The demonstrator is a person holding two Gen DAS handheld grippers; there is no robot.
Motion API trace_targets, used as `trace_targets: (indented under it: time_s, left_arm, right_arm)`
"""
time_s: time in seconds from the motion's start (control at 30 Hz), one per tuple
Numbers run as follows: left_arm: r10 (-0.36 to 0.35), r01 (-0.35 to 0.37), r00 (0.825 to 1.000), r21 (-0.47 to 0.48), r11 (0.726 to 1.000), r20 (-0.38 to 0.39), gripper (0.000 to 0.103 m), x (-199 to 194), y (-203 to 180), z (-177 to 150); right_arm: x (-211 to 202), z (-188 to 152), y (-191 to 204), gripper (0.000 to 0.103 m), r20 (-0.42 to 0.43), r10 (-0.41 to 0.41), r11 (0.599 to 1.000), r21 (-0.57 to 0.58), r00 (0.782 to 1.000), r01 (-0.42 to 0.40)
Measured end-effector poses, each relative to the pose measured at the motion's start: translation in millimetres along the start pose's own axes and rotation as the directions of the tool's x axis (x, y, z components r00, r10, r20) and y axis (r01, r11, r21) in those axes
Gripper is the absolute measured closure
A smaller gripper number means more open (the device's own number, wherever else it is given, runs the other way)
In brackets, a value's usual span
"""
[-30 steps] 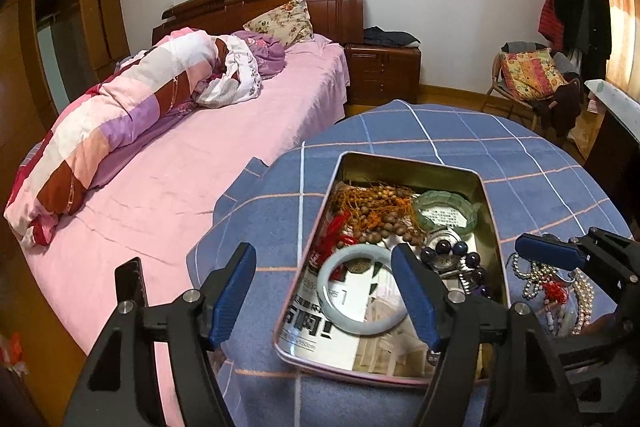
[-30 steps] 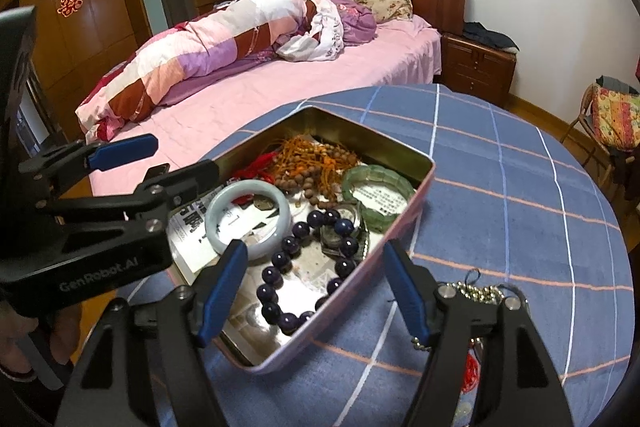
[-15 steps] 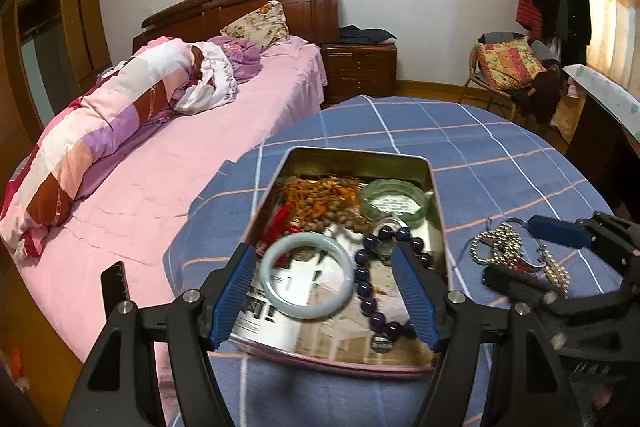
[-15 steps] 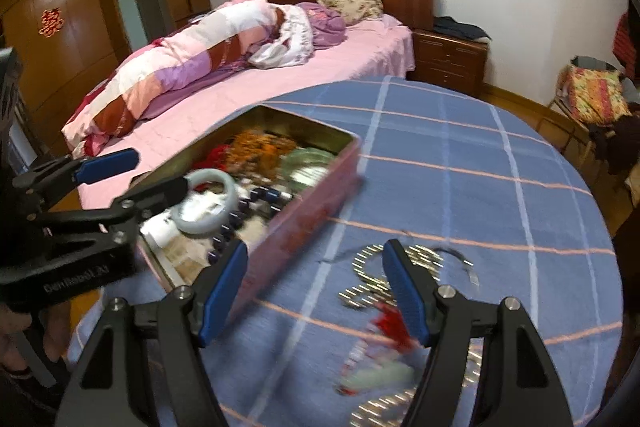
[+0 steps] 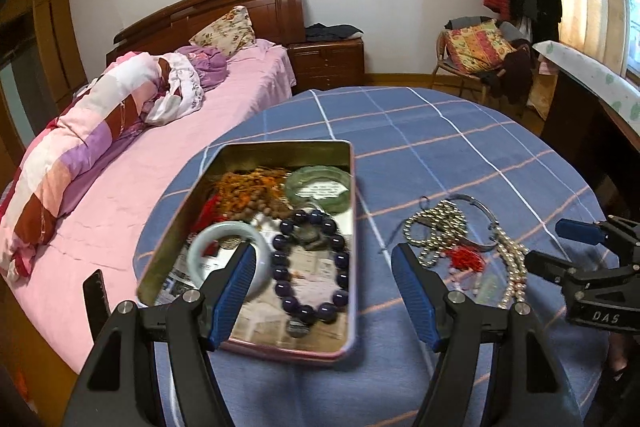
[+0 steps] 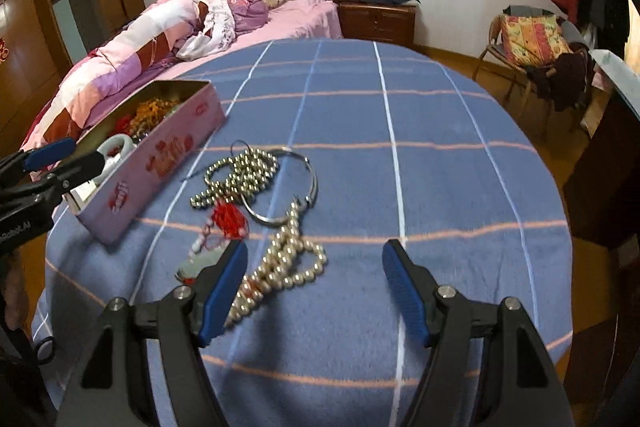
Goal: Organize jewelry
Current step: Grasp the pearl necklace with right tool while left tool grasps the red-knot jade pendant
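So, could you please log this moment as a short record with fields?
container: open pink rectangular metal tin, on blue checked tablecloth
inside tin: dark purple bead bracelet, pale jade bangle, green jade bangle
outside tin: tangled pearl and silver-bead necklaces
left tool: open, empty
right tool: open, empty, above necklaces

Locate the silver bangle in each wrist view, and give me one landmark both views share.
Left wrist view: the silver bangle lies right of centre on the blue cloth, right of the tin, partly under the bead strands.
Right wrist view: the silver bangle lies left of centre, just beyond the pearl strand.
Shared landmark: the pink tin, to the bangle's left in both.
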State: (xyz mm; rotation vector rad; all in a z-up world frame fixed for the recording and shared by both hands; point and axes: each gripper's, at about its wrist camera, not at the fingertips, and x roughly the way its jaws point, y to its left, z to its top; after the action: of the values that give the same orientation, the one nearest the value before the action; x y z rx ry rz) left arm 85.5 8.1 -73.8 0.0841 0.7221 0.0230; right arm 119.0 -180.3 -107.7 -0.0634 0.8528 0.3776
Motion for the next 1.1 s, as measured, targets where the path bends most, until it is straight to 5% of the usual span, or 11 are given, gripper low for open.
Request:
trace_targets:
  time_s: [0.2,0.37,0.43,0.5,0.83,1.1]
  left_arm:
    - [-0.011,0.012,1.0,0.027,1.0,-0.012,0.033,2,-20,-3]
    - [-0.033,0.033,0.999,0.049,0.998,-0.003,0.033,-1,-31,-2]
    - [-0.042,0.042,0.999,0.052,0.998,-0.004,0.033,-1,-34,-1]
    - [-0.055,0.055,0.998,0.058,0.997,-0.006,0.033,-2,-39,0]
    - [-0.101,0.104,0.995,0.125,0.987,-0.025,0.033,0,-74,-4]
    - [-0.142,0.156,0.985,0.15,0.976,-0.101,0.033,22,-94,-12]
  right_arm:
    - [6,-2,8,0.034,-0.013,0.019,0.999,-0.029,1.0,-0.019]
    - [13,-7,3,0.053,-0.051,0.029,0.999,-0.027,0.998,-0.03]
    - [12,-7,3,0.076,-0.051,0.012,0.999,-0.044,0.999,-0.014]
    - [13,-8,1,0.083,-0.066,-0.014,0.998,-0.062,0.998,0.01]
    - [5,-15,-22,0.084,-0.052,-0.082,0.995,-0.056,0.995,0.079]
    - [5,-15,-29,0.087,0.006,-0.011,1.0,0.014,1.0,0.011]
